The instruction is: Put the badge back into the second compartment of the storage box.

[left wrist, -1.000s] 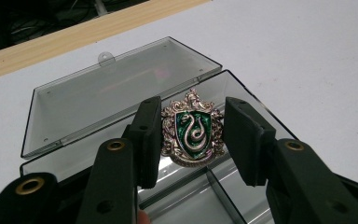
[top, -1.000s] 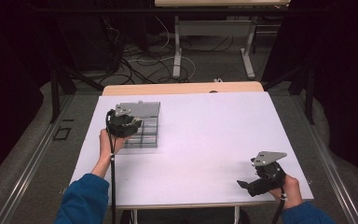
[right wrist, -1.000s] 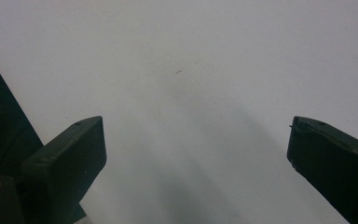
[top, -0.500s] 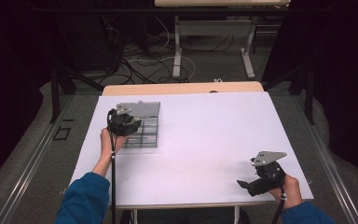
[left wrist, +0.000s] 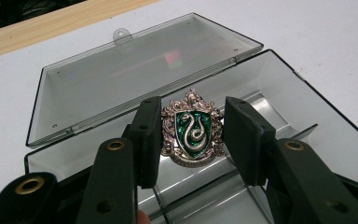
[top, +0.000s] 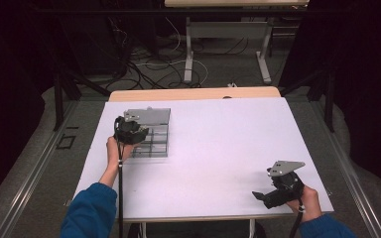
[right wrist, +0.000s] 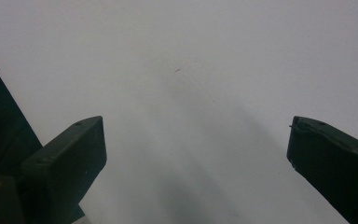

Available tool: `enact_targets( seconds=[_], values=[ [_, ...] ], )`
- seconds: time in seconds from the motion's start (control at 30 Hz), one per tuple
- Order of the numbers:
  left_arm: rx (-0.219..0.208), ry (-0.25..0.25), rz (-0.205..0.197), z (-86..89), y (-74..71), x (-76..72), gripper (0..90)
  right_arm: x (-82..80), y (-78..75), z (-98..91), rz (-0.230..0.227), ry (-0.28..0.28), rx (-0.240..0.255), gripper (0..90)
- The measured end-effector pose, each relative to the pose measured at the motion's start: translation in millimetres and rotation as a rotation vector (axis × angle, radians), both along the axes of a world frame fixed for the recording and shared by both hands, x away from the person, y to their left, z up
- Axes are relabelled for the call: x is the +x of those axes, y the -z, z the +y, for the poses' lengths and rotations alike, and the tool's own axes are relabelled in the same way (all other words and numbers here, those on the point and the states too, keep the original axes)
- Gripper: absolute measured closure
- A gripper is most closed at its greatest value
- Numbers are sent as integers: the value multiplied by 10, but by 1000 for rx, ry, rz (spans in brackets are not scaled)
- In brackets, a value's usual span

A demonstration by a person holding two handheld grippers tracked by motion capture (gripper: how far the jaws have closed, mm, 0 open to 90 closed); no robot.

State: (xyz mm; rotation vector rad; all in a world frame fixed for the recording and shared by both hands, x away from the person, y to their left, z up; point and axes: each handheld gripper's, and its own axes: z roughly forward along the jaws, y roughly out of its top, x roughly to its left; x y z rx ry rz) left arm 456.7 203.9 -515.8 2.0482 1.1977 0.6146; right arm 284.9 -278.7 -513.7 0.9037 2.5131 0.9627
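A metal crest badge, green with a silver snake, hangs between the pads of my left gripper, which is shut on its two sides. Under it lies a clear plastic box with inner dividers, its lid folded back flat on the table. In the high view the left gripper hovers over the box at the table's far left. My right gripper rests near the front right corner, and its jaws stand wide open over bare white tabletop.
The white table has a wooden strip along its far edge. Beyond it are dark floor, cables and another table's legs.
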Motion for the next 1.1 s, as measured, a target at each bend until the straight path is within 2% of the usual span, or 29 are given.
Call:
enact_targets(
  seconds=[0.03, 0.07, 0.13, 0.23, 0.4, 0.5, 0.63, 0.93, 1.03, 1.1],
  values=[
    [3, 1, 2, 1, 5, 4, 585, 0, 0, 0, 1, 0, -1, 41],
    [10, -2, 12, 1, 4, 4, 585, 3, 23, 9, -23, 5, 25, 41],
    [5, -3, 5, -1, 21, 16, 585, -5, 1, 4, -8, 9, -5, 41],
    [23, -7, 17, 3, 27, 27, 585, -1, -2, 1, 2, -2, -7, 41],
    [17, -11, 22, 5, 57, 41, 585, 0, 11, 5, -13, 5, 11, 41],
    [26, -10, 27, 11, 64, 47, 585, -2, -2, 0, 3, -3, -8, 41],
    [34, -11, 31, 10, 86, 58, 585, -2, 4, 6, -9, 4, -1, 41],
    [49, -14, 49, 2, 112, 65, 585, -4, 0, 5, 7, 0, -6, 41],
    [45, -10, 46, -4, 128, 71, 585, -4, 10, 14, -3, 5, 2, 41],
    [51, -13, 59, -5, 125, 66, 585, -5, 3, 10, 7, 3, -5, 41]
  ],
)
